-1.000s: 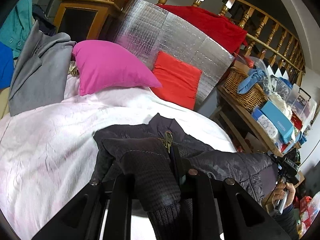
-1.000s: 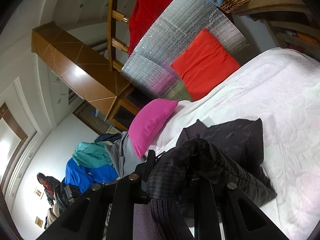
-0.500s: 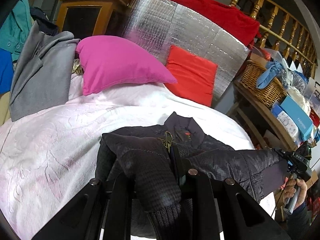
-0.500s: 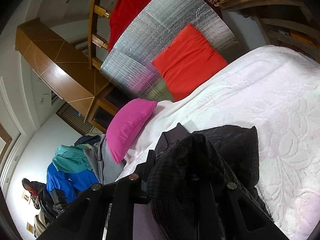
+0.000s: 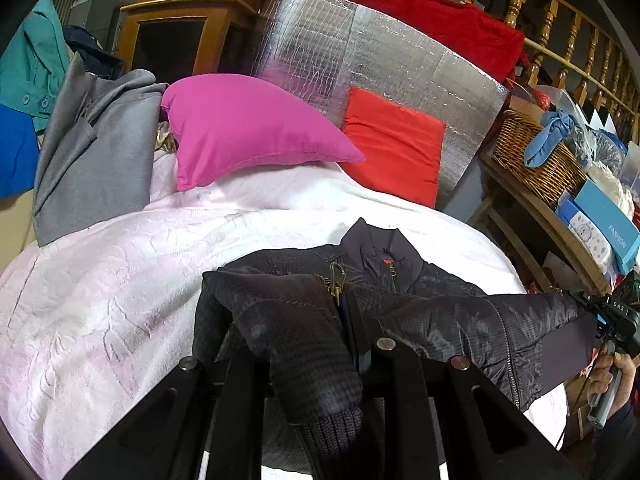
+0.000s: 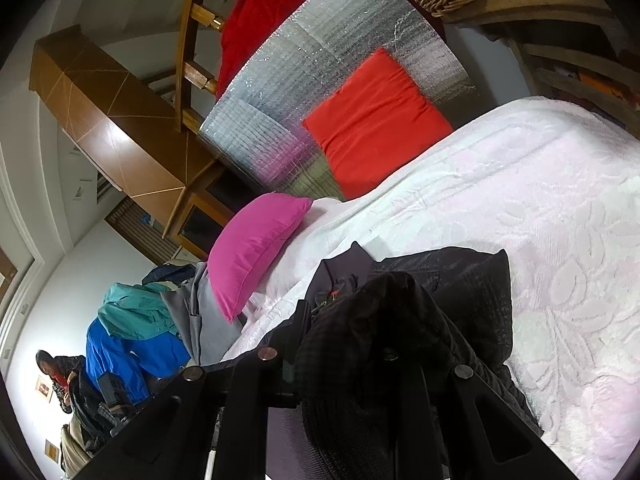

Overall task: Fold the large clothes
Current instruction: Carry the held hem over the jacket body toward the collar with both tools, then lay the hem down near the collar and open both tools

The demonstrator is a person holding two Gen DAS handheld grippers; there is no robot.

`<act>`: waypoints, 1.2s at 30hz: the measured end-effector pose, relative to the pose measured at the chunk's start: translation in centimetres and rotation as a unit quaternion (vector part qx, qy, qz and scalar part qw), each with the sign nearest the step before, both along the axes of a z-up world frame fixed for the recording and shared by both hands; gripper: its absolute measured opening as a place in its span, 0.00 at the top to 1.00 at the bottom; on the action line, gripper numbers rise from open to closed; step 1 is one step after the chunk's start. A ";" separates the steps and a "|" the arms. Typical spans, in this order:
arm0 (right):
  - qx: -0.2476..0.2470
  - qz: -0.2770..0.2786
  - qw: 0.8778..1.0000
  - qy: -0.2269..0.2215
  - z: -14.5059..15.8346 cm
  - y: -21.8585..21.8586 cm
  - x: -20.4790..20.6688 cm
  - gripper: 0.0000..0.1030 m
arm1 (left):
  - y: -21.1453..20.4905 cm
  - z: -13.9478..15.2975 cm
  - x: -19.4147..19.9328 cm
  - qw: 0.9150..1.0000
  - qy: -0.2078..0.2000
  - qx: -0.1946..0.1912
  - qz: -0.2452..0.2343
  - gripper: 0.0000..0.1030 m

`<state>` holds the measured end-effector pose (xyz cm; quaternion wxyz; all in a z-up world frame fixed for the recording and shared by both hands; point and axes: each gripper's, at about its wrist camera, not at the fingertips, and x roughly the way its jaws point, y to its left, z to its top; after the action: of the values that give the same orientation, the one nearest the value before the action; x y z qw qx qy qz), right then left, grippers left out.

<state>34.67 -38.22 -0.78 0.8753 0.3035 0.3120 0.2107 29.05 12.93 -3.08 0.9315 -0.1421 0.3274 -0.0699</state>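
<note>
While both tools pinch it, the dark puffy jacket [image 5: 400, 300] lies on the pale pink bedspread [image 5: 100, 280], collar pointing to 12 o'clock, toward the pillows. In the left wrist view the left gripper [image 5: 320, 344] is squeezed nearly closed on a sleeve with a ribbed cuff [image 5: 332, 428]; the cuff hangs down at 6 o'clock between the black fingers. In the right wrist view the right gripper [image 6: 360, 360] is also squeezed nearly closed, on a dark bunch of the same jacket, which covers its fingertips.

I think the fold is just starting, with the sleeves gathered and the body flat. The jacket's long side runs away from both tools, hem near them and collar far. The body lies straight ahead at 12 o'clock, so the held parts would need to go forward over it. Neither hand looks nearer to me.

Around the jacket, a pink pillow [image 5: 248, 128] sits at 11 o'clock and a red cushion [image 5: 392, 144] at 1 o'clock, leaning on a shiny silver board [image 5: 360, 48].

Only the left view shows the other tool and the person's hand [image 5: 612, 376] at 3 o'clock, stretching the sleeve out, plus a wicker basket [image 5: 532, 156]. Only the right view shows a second person [image 6: 56, 372] far off at 8 o'clock.
</note>
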 end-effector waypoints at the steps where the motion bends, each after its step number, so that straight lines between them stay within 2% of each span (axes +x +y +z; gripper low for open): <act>1: 0.000 0.000 1.000 0.000 0.0 0.0 0.0 0.83 | 0.0 0.0 0.0 1.000 0.000 0.001 0.000 0.82; 12: 0.004 0.003 1.000 0.003 0.0 0.1 1.0 0.83 | -0.4 0.0 1.0 1.000 -0.002 0.019 -0.004 0.82; 20: 0.011 0.004 1.000 0.008 -0.2 0.2 3.6 0.83 | -0.4 -0.2 3.1 1.000 0.004 0.024 -0.008 0.82; 25: 0.003 -0.003 0.999 0.031 -1.9 0.2 6.0 0.83 | 0.1 -1.8 5.3 1.000 0.028 0.006 -0.008 0.82; 32: -0.003 -0.015 0.997 0.072 -5.9 0.0 8.3 0.83 | -0.5 -4.3 7.2 0.998 0.063 0.021 -0.005 0.82; 36: -0.008 -0.007 0.998 0.063 -4.8 0.1 8.9 0.83 | -0.7 -2.9 7.5 0.998 0.053 0.030 -0.013 0.82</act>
<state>43.56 -38.09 -5.59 0.8577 0.3113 0.3661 0.1825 36.51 12.26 -5.98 0.9157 -0.1133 0.3801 -0.0644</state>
